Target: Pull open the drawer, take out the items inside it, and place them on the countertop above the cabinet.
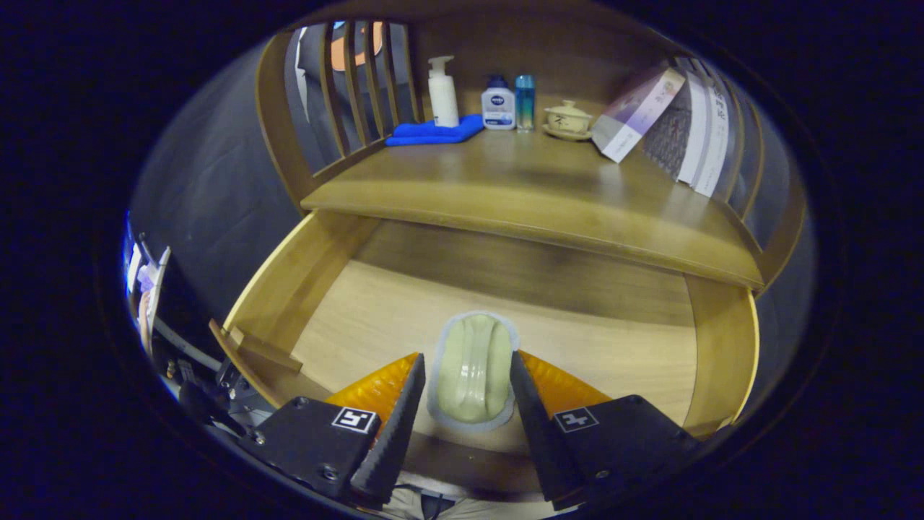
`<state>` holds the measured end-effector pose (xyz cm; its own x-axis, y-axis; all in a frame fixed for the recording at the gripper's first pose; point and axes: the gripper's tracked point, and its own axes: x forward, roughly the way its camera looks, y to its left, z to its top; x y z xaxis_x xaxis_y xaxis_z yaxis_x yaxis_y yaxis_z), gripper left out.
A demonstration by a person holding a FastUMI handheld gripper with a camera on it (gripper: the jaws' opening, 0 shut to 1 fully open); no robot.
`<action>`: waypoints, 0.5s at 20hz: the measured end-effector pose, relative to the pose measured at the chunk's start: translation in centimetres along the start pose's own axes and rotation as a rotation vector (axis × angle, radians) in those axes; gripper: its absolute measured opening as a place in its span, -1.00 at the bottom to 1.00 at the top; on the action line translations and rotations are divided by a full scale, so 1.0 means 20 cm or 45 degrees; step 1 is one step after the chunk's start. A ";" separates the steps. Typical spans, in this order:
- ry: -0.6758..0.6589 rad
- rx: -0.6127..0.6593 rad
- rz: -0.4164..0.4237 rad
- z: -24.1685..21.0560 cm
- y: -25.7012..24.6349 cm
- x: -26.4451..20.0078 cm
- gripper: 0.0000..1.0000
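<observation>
The wooden drawer (289,282) stands pulled out below the countertop (505,188). A pale green oblong item in a clear packet with a white rim (473,368) sits over the drawer's light wood floor, near its front. My gripper (466,357) is shut on this packet, one finger pressing each long side. The packet's far end sticks out a little beyond the fingertips. I cannot tell whether it rests on the drawer floor or hangs just above it.
At the back of the countertop are a white pump bottle (442,90), a folded blue cloth (433,131), two small bottles (498,105), a lidded cup on a saucer (568,119) and leaning books (639,115). Slatted rails (354,87) close off both sides.
</observation>
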<state>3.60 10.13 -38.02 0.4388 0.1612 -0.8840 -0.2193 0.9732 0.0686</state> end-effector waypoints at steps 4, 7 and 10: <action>0.097 0.024 -0.035 0.00 -0.04 0.09 0.39; 0.162 0.034 -0.032 -0.01 -0.04 0.13 0.17; 0.186 0.051 -0.034 -0.04 -0.04 0.15 -0.08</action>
<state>4.43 9.73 -41.18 0.3119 0.1126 -0.9434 -0.1732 0.9831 0.0600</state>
